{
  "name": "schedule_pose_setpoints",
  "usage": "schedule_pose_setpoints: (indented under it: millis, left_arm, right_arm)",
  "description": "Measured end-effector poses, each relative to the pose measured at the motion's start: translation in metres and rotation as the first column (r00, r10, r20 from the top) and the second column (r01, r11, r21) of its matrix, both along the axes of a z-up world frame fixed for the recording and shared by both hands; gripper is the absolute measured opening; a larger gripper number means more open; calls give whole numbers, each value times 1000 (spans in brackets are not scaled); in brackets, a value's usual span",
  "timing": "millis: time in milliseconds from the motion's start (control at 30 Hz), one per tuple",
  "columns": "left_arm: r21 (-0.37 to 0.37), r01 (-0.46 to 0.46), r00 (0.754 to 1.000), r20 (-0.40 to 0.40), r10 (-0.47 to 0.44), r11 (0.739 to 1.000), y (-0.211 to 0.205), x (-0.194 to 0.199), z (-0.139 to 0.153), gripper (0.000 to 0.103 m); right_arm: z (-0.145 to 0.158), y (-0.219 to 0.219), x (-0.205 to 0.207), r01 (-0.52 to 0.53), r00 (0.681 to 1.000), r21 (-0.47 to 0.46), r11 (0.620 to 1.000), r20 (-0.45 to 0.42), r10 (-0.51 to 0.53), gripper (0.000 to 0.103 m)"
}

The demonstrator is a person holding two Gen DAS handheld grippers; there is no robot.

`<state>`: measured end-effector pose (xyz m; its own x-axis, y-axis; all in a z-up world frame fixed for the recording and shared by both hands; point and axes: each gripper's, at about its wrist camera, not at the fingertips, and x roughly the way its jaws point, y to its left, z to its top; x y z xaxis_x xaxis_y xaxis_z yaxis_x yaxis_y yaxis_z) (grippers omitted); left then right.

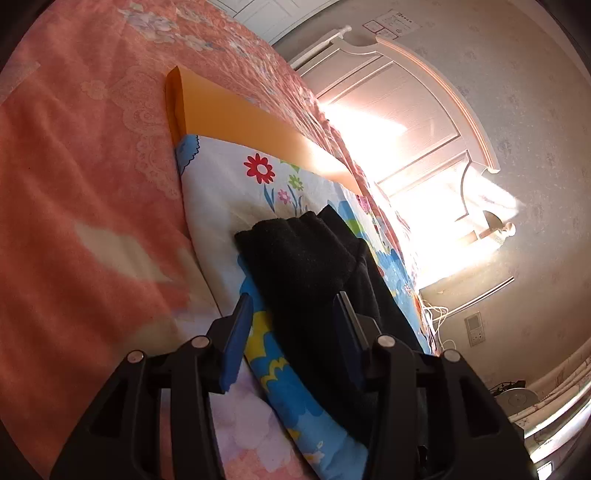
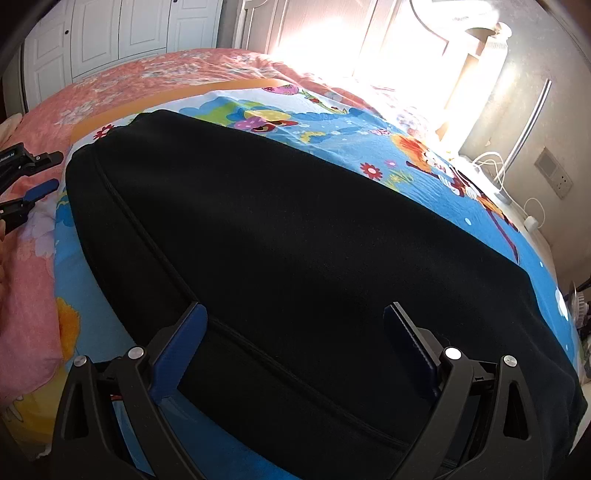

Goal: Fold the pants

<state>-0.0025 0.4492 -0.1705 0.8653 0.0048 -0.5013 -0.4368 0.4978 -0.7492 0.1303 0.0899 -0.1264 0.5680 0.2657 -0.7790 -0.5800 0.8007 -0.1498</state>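
Black pants [image 2: 295, 236] lie flat on a colourful cartoon sheet [image 2: 369, 129] spread on the bed. In the left wrist view one end of the pants [image 1: 303, 258] lies between and beyond the fingers. My left gripper [image 1: 291, 306] is open, its blue pads either side of the pants' edge, holding nothing. It also shows in the right wrist view [image 2: 44, 173] at the far left, just beside the pants' far end. My right gripper [image 2: 295, 317] is open, low over the near end of the pants, holding nothing.
A pink floral bedspread [image 1: 74, 166] covers the bed. An orange sheet edge [image 1: 221, 110] lies beyond the cartoon sheet. A white headboard [image 1: 406, 92] and wall stand at the right, with cables and a wall socket [image 2: 554, 173]. White wardrobe doors [image 2: 110, 33] stand behind the bed.
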Motion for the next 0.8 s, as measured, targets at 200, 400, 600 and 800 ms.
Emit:
schedule_pose_setpoints:
  millis: [200, 400, 600, 800]
  left_arm:
    - [-35, 11, 1000, -1, -11, 999, 18, 13, -3, 44]
    - [172, 216, 967, 98, -235, 961, -28, 30, 42, 44]
    - [198, 469, 871, 58, -488, 861, -85, 65, 35, 44]
    - [114, 412, 911, -64, -407, 904, -77, 74, 1, 20]
  right_arm:
    - [0, 3, -4, 13, 1000, -26, 1000, 27, -13, 95]
    - [-2, 1, 0, 34, 999, -21, 999, 0, -34, 98]
    - [-2, 1, -1, 26, 1000, -25, 999, 2, -26, 98]
    - [-3, 0, -2, 24, 1000, -27, 999, 4, -24, 98]
